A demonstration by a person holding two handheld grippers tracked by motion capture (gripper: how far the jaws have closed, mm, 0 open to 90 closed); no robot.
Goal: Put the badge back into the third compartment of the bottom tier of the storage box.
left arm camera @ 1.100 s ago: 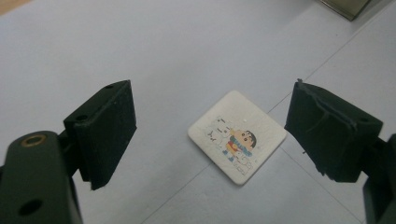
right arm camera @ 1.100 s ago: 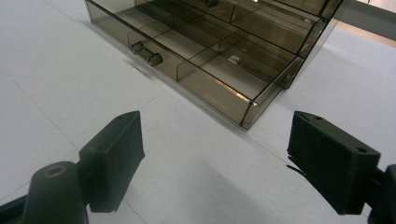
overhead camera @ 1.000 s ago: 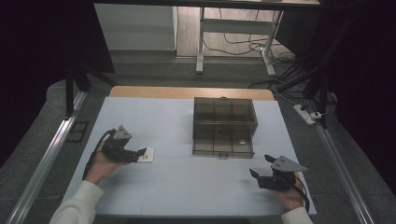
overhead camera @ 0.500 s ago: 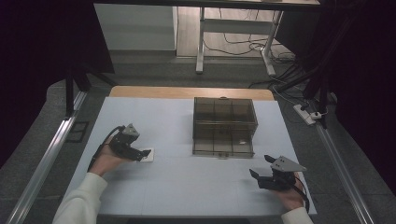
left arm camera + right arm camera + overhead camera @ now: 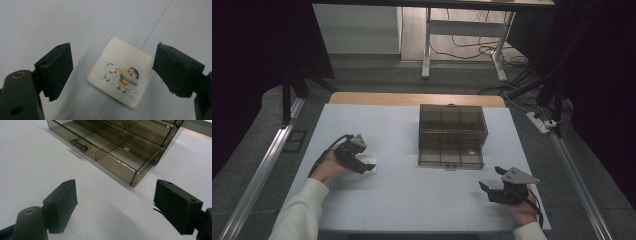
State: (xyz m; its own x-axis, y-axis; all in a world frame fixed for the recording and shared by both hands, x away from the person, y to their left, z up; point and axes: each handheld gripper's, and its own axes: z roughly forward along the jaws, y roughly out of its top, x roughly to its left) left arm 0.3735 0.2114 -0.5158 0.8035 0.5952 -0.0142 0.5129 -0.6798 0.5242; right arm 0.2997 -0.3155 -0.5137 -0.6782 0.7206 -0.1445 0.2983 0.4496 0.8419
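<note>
A small white square card [image 5: 121, 72] with a cartoon picture lies flat on the white table [image 5: 412, 200]. My left gripper [image 5: 112, 72] hangs open just above it, one jaw on each side of the card, not touching it. In the high view the card [image 5: 368, 163] sits at the left gripper's [image 5: 362, 167] tips, left of centre. A smoky transparent drawer box [image 5: 452, 135] stands at mid-table. My right gripper [image 5: 484, 189] rests open near the front right edge, facing the box's [image 5: 117, 147] pulled-out drawer with its small handle [image 5: 79, 145].
The drawer is divided into several compartments; a small white bit [image 5: 126, 149] lies in one. A wooden strip [image 5: 417, 98] borders the table's far edge. Metal rails [image 5: 257, 175] run along both sides. Cables and a power strip [image 5: 539, 122] lie on the floor beyond.
My left gripper has shifted away from me and slightly right, coming over the card. The right gripper has stayed in place.
</note>
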